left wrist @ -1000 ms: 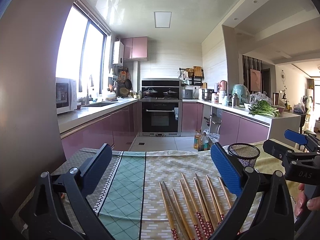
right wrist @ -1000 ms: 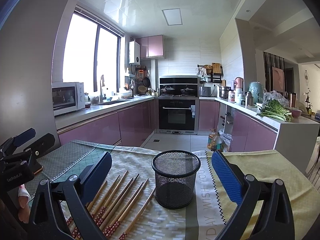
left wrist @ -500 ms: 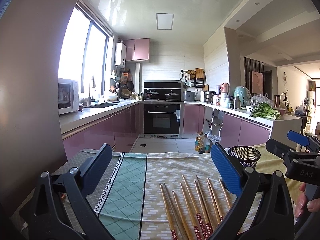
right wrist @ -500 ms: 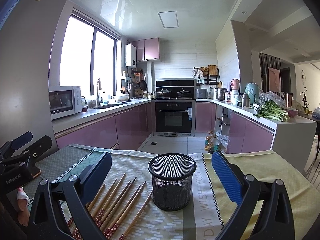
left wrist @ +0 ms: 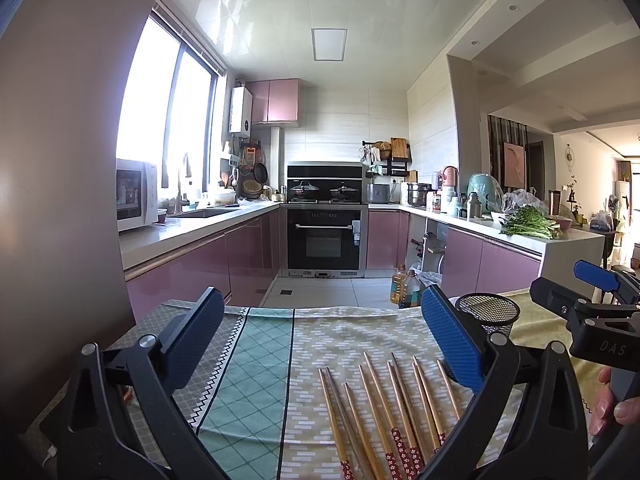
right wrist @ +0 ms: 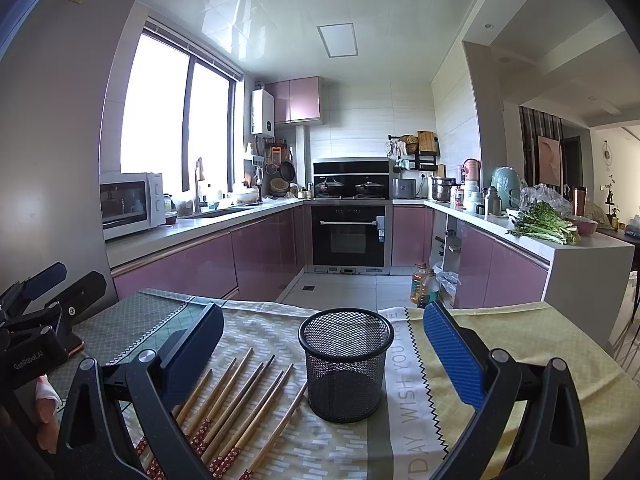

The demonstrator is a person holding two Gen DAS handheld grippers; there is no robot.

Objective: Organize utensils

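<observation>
Both pairs of tongs are spread wide and hold nothing. The left tongs [left wrist: 320,340] hang low over the bench [left wrist: 256,376], their blue pads either side of the chopsticks [left wrist: 384,404], which lie fanned on the patterned cloth with the red flowered ends toward the holder. The right tongs [right wrist: 320,344] hover to the right of that, framing the black mesh cup [right wrist: 346,364], which stands upright and empty on the cloth, just right of the chopsticks; the nearest stick touches or nearly touches its base.

On the body of the right tongs, as seen from the left camera, the letters "DAS" can be read, with a person's fingers [left wrist: 610,400] wrapped below. On the left tongs, seen from the right camera, the label reads "GenRoboLAI" or close to it. The cloth beside the cup carries capitals reading "DAY WISH YOU" along a grey band [right wrist: 404,400].

Beyond the bench is a kitchen with pink cabinets, a black oven [right wrist: 348,236], a white microwave [right wrist: 132,204] and a bunch of greens [right wrist: 544,224] on the far counter.
</observation>
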